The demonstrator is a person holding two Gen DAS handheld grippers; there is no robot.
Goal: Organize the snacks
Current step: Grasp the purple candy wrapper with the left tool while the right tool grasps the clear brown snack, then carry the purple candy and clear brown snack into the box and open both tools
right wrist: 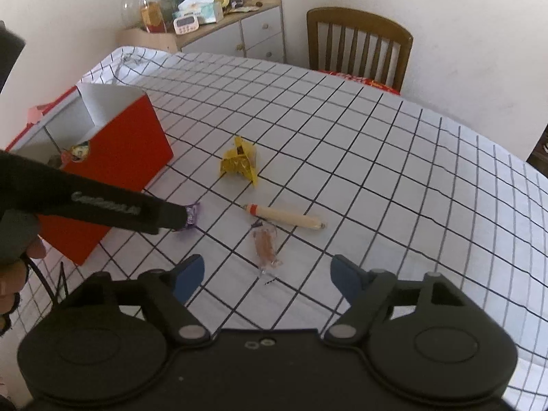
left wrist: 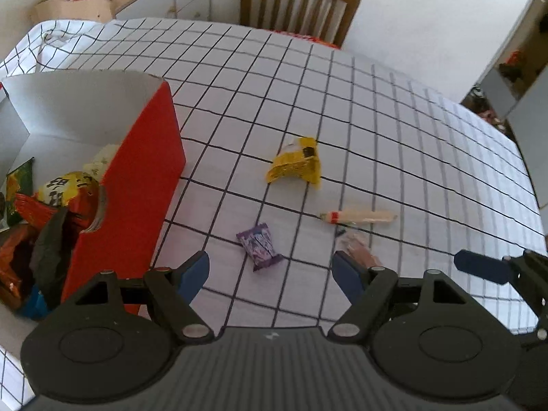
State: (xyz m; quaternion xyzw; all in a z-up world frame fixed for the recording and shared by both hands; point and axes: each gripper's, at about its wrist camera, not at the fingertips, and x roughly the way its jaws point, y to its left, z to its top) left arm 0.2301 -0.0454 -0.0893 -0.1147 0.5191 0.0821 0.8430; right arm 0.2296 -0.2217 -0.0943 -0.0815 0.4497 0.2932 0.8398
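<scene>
A small purple snack packet (left wrist: 260,246) lies on the checked tablecloth, just ahead of my left gripper (left wrist: 270,274), which is open with its pads on either side and not touching. In the right wrist view my right gripper (right wrist: 267,274) is open around the near end of a clear-wrapped brown snack (right wrist: 265,248), also without contact. Farther out lie a long pale sausage stick (right wrist: 284,218) and a crumpled yellow packet (right wrist: 239,164). The red box (left wrist: 137,188) at the left holds several snack bags. A blue fingertip (left wrist: 479,268) of my right gripper shows at the right.
A wooden chair (right wrist: 359,44) stands at the table's far edge. A cluttered white cabinet (right wrist: 239,30) is behind the far left corner. A hand (right wrist: 13,274) holds the left gripper's handle near the box. The cloth drops off at the right table edge (left wrist: 534,185).
</scene>
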